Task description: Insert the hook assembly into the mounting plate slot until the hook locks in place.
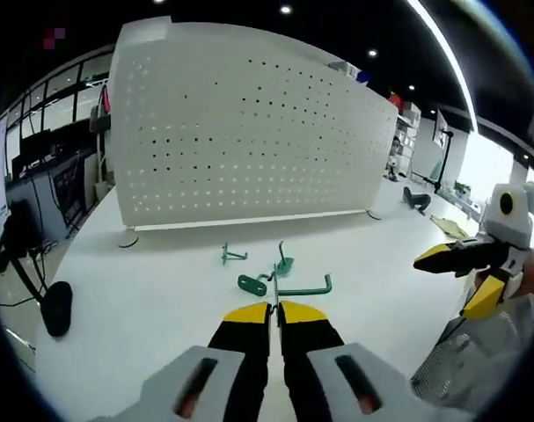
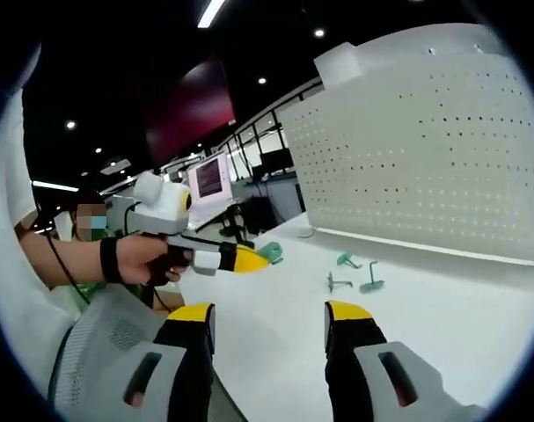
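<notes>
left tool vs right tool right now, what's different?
The left tool has its jaws shut on a green hook; the right tool has its jaws wide apart and holds nothing. The left tool is at the loose hooks on the white table, while the right tool sits back from them. Both have yellow-tipped black jaws and face the white pegboard.

A white table (image 1: 143, 308) carries a black mouse-like object (image 1: 57, 308); monitors (image 2: 212, 178) glow behind.
</notes>
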